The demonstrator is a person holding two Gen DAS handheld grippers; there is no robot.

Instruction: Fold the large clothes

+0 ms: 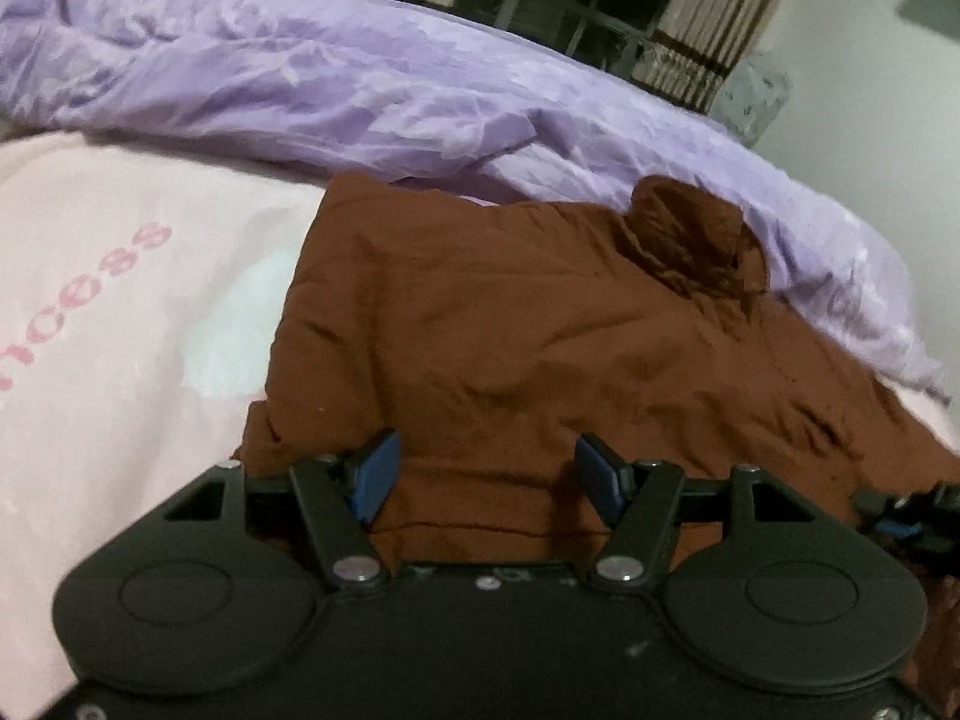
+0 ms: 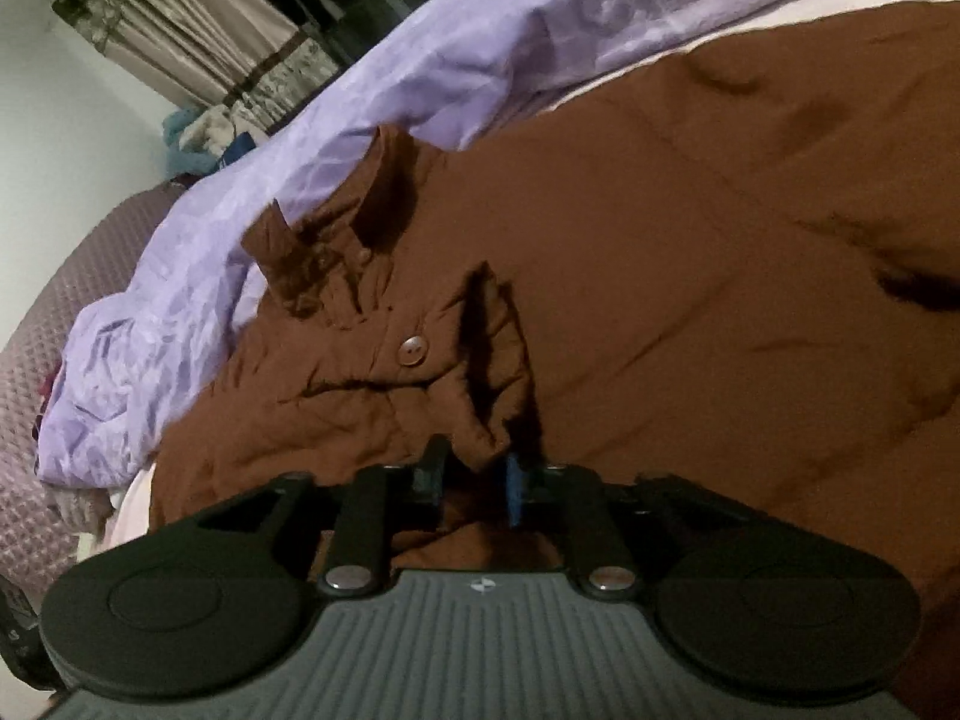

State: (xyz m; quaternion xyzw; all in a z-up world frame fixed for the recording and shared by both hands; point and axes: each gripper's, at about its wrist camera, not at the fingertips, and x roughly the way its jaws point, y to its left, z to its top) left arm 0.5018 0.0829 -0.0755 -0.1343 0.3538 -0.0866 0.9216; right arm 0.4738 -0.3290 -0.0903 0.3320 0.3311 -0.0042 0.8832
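- Right gripper (image 2: 474, 480): jaws clamped on a pinch of the brown shirt (image 2: 660, 276).
- Left gripper (image 1: 486, 474): jaws apart over the hem.
- Folding looks barely begun; collar still exposed on the bed (image 1: 90, 360).

One legible marking: pink lettering (image 1: 78, 306) printed on the pale pink sheet (image 1: 120, 420), at nine o'clock in the left wrist view. Visible letters read "ncess"; the word's start is cut off at the frame edge. No readable text in the right wrist view.
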